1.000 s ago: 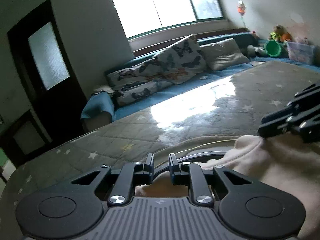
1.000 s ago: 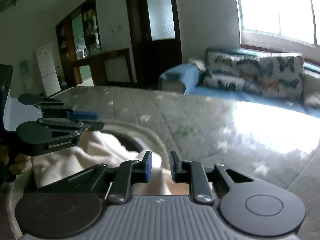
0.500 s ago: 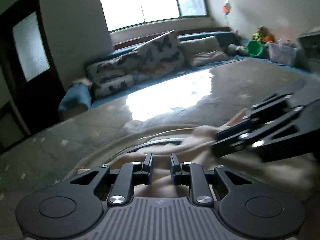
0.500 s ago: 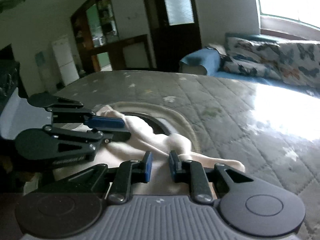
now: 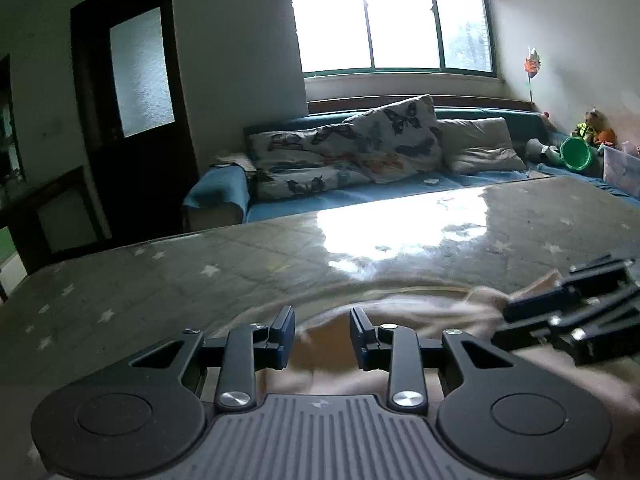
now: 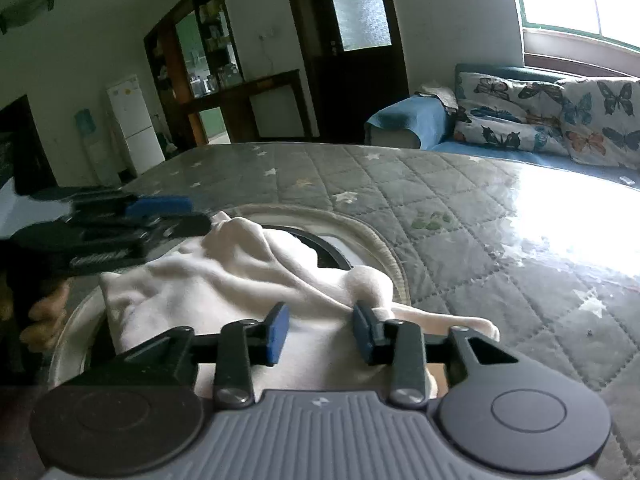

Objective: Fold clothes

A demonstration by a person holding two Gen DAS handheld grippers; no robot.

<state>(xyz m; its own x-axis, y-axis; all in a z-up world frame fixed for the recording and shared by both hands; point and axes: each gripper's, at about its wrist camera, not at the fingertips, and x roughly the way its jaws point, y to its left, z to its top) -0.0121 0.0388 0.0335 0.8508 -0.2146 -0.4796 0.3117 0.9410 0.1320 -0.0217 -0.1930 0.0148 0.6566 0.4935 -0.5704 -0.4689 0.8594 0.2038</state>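
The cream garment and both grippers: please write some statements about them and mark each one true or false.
1. The cream garment lies on a quilted, star-patterned surface. True.
2. The right gripper is clamped shut on the cloth. False: its jaws are opening, cloth lying between them.
3. The left gripper is at the garment too. True.
4. The garment is dark blue. False: cream.
5. Butterfly-print cushions lie on a blue sofa. True.
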